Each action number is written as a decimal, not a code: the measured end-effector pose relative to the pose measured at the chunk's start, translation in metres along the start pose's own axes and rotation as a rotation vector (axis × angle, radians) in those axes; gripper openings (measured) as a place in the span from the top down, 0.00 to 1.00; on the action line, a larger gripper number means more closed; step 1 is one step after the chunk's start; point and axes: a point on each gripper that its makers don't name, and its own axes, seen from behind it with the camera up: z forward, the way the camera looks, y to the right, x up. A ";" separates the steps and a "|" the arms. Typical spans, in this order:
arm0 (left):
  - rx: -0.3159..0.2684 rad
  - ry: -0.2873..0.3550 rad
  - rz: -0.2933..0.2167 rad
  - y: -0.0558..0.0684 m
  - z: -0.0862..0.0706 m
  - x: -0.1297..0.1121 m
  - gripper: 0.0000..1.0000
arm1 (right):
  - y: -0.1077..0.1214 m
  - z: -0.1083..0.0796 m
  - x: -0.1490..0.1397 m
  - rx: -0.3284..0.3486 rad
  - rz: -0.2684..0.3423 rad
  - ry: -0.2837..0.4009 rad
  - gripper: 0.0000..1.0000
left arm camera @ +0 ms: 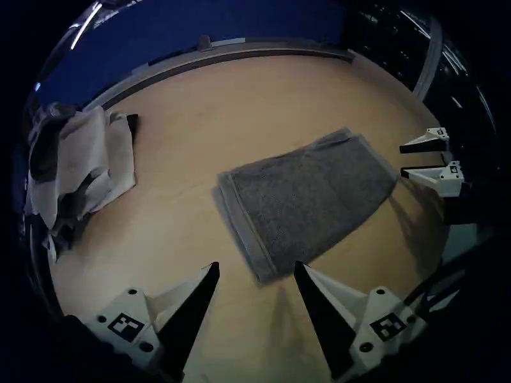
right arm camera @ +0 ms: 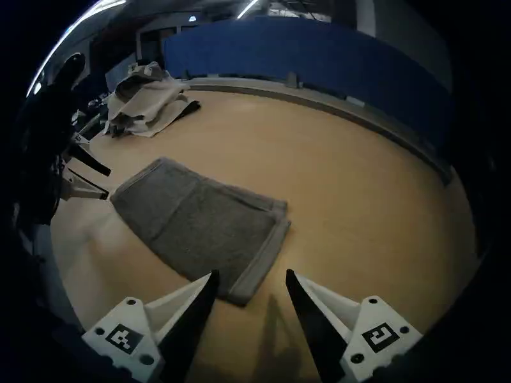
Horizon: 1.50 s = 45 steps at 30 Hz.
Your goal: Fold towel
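Left gripper view, biggest first, what've we got? (A)

Wooden table (left arm camera: 255, 108), tan, takes most of it. Grey towel (left arm camera: 306, 198) lies flat on it just ahead of the left gripper (left arm camera: 255, 265), near corner between the fingertips. Looks folded already: layered hem along the near-left edge. (B)

Other stuff? (A)

Pile of pale cloths (left arm camera: 89, 159) far off to that gripper's left, well apart from the towel. Right gripper (left arm camera: 402, 161) sits just beside the towel's far-right end. (B)

Gripper states? (A)

Both spread, holding nothing. Right gripper view: its own fingers are wide apart, and the towel's hemmed end is just ahead of the tips, slightly left. The left gripper is across the towel from it, jaws parted too. (B)

Step in hand? (A)

My guess is setting up another fold. To do it well, each gripper takes one corner of the same short end. Pinch all the layers, not only the top one. Lift low, carry over to the opposite end, and line up the hems before letting go. (B)

Risk? (A)

Catch one layer only and it probably opens up; an uneven lift skews it. (B)
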 end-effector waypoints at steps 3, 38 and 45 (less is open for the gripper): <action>0.002 0.006 -0.002 0.000 -0.003 0.000 0.13 | -0.006 0.000 -0.012 0.019 0.013 -0.015 0.20; 0.014 0.016 -0.022 -0.003 -0.019 -0.011 0.13 | -0.017 0.018 -0.042 0.095 -0.036 -0.079 0.75; 0.014 0.017 -0.022 -0.001 -0.019 -0.012 0.13 | -0.017 0.016 -0.038 0.083 -0.038 -0.080 0.91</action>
